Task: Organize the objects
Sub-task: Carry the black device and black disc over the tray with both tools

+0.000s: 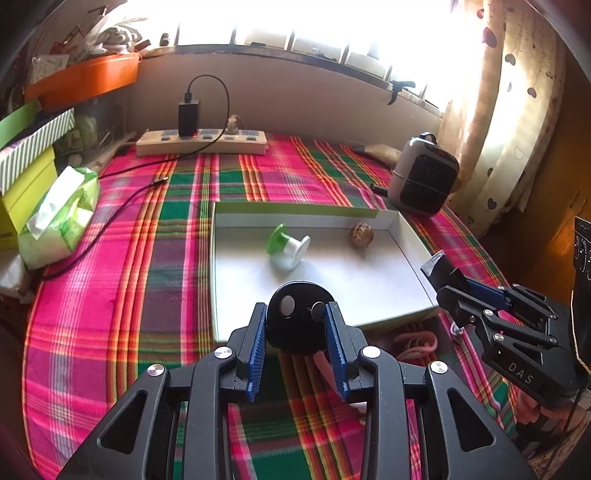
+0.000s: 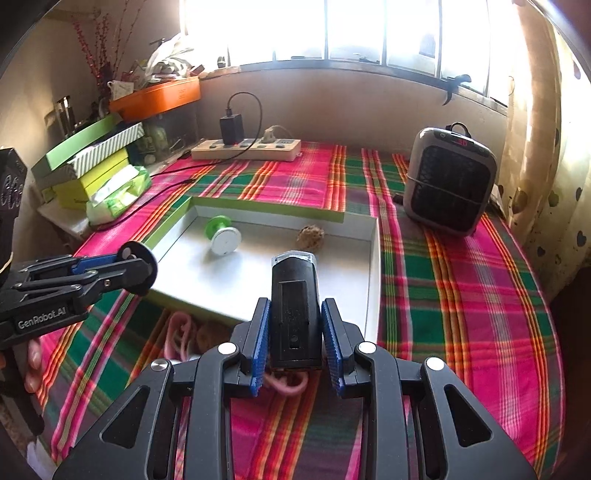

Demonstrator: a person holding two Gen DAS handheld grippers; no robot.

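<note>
Left tongs [image 1: 297,334] pinching round black disc [image 1: 300,317], right tongs [image 2: 295,341] pinching boxy black flashlight [image 2: 294,310], plaid cloth [image 1: 147,258]

I am in a lived-in room of a home. My desk [image 2: 461,295] wears a pink, green and orange plaid cloth and sits under a bright window [image 2: 332,29] with a heart-print curtain [image 1: 517,110] at its side. A power strip [image 1: 201,142] with a charger plugged in lies by the wall, a small space heater [image 2: 448,181] stands near the curtain, a pack of tissues [image 1: 59,218] lies beside stacked gift boxes [image 2: 88,162], and an orange tray [image 2: 159,98] holds household clutter.
</note>
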